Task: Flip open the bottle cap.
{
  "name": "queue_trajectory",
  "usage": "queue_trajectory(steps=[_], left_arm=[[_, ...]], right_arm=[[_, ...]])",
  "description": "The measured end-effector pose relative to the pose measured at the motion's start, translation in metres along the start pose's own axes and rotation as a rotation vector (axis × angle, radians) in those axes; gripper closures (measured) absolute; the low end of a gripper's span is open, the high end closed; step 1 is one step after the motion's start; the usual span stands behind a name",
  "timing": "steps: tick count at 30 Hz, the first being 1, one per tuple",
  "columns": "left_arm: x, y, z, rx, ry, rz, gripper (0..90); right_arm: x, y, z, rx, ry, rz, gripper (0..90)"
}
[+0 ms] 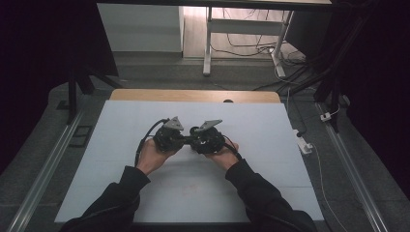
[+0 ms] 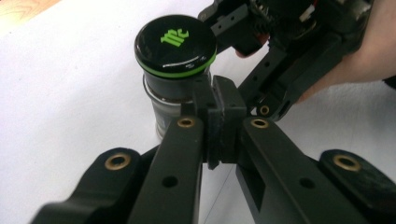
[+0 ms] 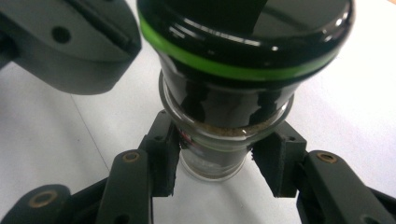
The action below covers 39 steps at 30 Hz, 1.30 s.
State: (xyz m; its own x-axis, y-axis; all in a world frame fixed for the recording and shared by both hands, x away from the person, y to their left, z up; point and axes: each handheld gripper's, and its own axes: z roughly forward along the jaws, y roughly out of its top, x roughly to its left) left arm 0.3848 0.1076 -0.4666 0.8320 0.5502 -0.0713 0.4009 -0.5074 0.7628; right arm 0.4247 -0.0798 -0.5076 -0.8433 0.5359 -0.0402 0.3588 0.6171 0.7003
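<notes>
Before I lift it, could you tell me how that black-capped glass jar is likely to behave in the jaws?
The jar has smooth glass walls, so it may slip between the right gripper pads. Its broad black cap sits above a narrower body, so it probably tips easily if pushed high. Being glass, it is likely fragile under a hard squeeze.

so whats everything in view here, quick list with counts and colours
small glass jar with black, green-ringed lid: 1, clear glass, upright mid-table between the grippers
white table top: 1, white, wooden strip along its far edge
white desk frame: 1, white, on the floor beyond the table
white power strip: 1, right of the table
left gripper: 1, black, jaws together beside the jar
right gripper: 1, black, jaws around the jar's glass body
black sleeves: 2, bottom edge
</notes>
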Motion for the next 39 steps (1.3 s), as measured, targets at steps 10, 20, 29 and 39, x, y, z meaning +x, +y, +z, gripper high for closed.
queue_trajectory(steps=[10, 20, 29, 39], left_arm=[[0.000, 0.001, -0.001, -0.007, 0.005, -0.004, 89.0], [0.003, 0.004, -0.004, -0.042, 0.008, -0.037, 89.0], [0.008, 0.008, -0.008, -0.059, 0.022, -0.055, 89.1], [0.016, 0.017, -0.006, -0.068, 0.055, -0.064, 89.1]], right_arm=[[0.000, 0.000, 0.000, 0.001, 0.001, 0.007, 52.9], [0.001, 0.000, 0.000, 0.007, -0.006, -0.007, 53.0], [0.000, 0.000, 0.001, 0.002, -0.003, 0.000, 52.9], [-0.002, -0.001, 0.001, -0.003, 0.005, 0.013, 53.0]])
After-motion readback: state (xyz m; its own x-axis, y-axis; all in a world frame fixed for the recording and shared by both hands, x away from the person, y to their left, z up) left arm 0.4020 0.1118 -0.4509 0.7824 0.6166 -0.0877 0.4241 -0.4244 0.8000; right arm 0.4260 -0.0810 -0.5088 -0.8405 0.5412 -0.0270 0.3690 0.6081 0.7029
